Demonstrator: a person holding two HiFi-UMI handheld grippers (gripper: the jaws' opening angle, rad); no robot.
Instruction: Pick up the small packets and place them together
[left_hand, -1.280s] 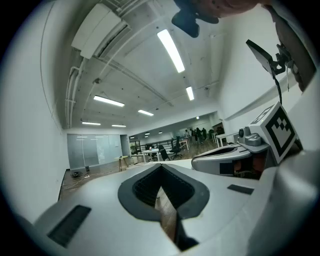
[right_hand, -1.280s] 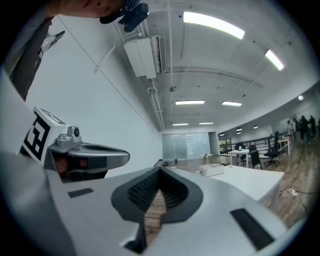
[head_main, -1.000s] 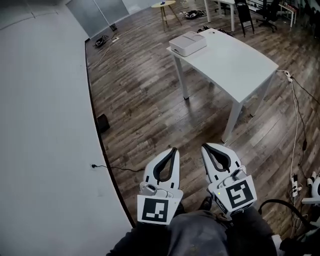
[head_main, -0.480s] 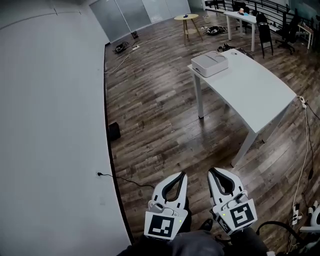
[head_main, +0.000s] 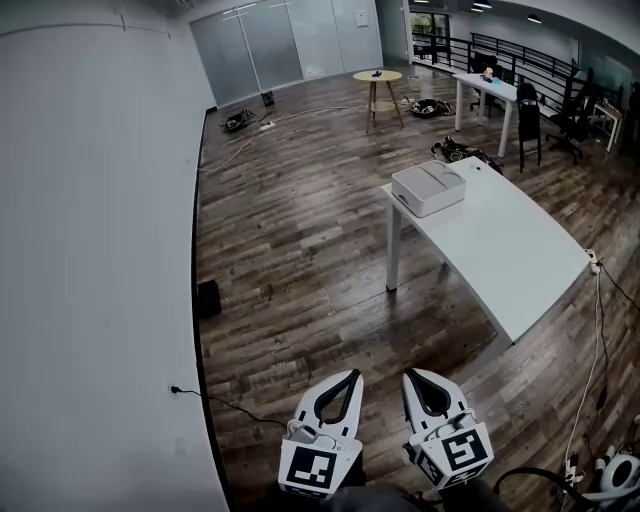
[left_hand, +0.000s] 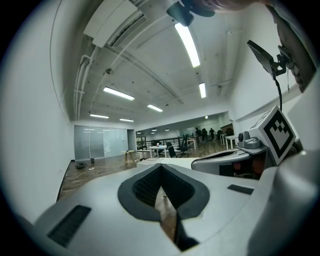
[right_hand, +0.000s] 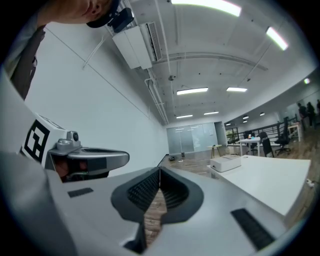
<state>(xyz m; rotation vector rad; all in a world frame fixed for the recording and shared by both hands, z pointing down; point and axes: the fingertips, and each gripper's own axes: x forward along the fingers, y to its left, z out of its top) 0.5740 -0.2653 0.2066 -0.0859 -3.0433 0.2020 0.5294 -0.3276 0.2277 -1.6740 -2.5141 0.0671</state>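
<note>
No small packets show in any view. My left gripper (head_main: 351, 376) and right gripper (head_main: 409, 374) are held side by side near the bottom of the head view, above the dark wooden floor and pointing forward. Both are shut with nothing between the jaws. In the left gripper view the left gripper (left_hand: 161, 166) has its tips meeting, and the right one's marker cube stands to its right. The right gripper (right_hand: 160, 169) is likewise shut and empty in the right gripper view. A white table (head_main: 520, 262) stands ahead to the right, well beyond both grippers, with a white box (head_main: 428, 188) on its far end.
A white wall (head_main: 90, 250) runs along the left, with a cable (head_main: 215, 402) plugged in low on it and a small black box (head_main: 208, 298) at its foot. Farther off are a round stool (head_main: 378, 78), more desks and chairs (head_main: 528, 110), and cables on the floor at the right.
The head view has lifted and now takes in more of the far room. The table sits lower and further right in frame. Both grippers stay shut and side by side.
</note>
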